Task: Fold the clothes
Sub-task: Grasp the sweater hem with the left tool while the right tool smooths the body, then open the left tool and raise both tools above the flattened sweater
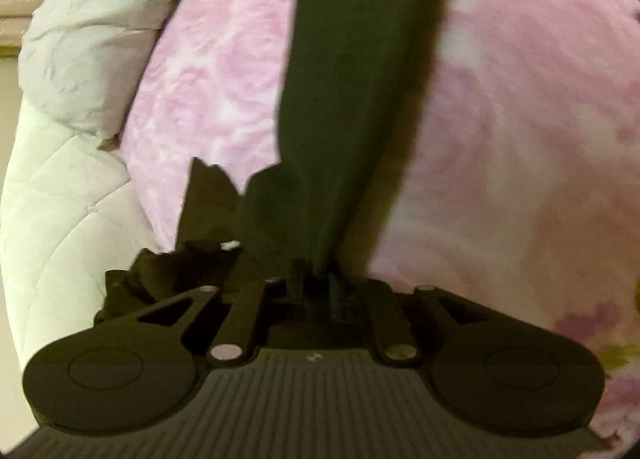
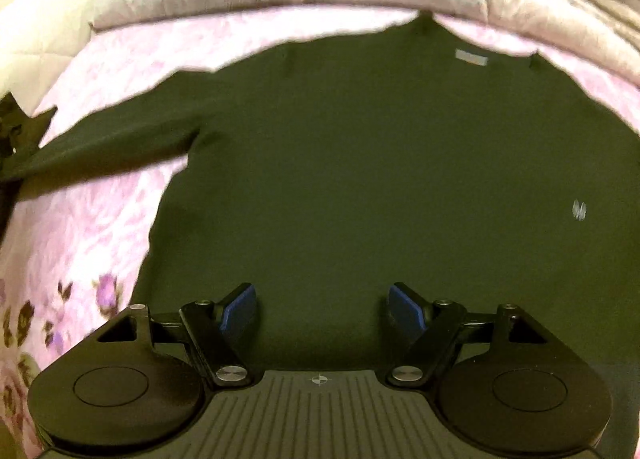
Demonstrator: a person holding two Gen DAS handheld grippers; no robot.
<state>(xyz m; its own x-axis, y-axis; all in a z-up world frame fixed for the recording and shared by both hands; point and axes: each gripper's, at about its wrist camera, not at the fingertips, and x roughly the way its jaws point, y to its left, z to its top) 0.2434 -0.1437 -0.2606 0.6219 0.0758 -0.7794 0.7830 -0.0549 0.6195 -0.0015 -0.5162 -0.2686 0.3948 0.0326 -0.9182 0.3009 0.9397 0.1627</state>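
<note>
left hand-held gripper point(image 1: 314, 273) is clamped on the sleeve point(image 1: 352, 91) end; a thin pinch may slip under tension. right hand-held gripper point(image 2: 320, 311) stands wide, empty, over the shirt point(image 2: 380, 179), which lies flat on the bed point(image 2: 80, 227). pulling the sleeve may drag the body askew.

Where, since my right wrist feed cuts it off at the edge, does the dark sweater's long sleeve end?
Observer: In the left gripper; its jaws are shut on the sleeve end.
Operator: Is the sleeve slack?
Observer: No, it runs straight and smooth from the jaws over the pink floral blanket.
Operator: Anything beside that gripper?
Observer: Bunched dark cloth sits left of the jaws, with a white quilted comforter beyond it.
</note>
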